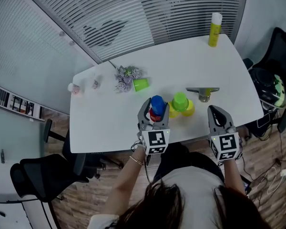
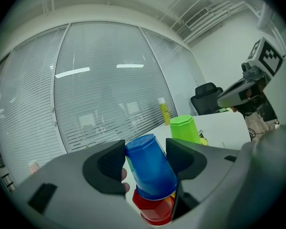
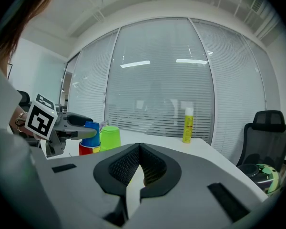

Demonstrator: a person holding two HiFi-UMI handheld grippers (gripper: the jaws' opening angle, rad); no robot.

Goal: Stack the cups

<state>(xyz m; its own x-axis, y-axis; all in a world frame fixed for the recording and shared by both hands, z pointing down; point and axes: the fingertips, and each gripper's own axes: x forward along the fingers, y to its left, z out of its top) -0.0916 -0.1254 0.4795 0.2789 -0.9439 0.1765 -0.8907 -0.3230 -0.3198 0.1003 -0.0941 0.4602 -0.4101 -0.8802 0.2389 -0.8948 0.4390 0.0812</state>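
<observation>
left tool [image 1: 155,110] is clamped on the blue cup [image 2: 150,163], upside down and a little tilted, sitting over the red cup [image 2: 155,209] near the tabletop's [image 1: 109,118] six o'clock edge. at its three o'clock, a green cup [image 1: 179,101] caps a yellow cup [image 1: 188,110]. right tool [image 3: 138,168] is pinched shut and empty, further out at three o'clock. a second green cup [image 1: 140,84] lies on its side at eleven o'clock.

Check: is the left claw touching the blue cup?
Touching. Left gripper view: the left claw presses the blue cup from both sides, no gap.
</observation>
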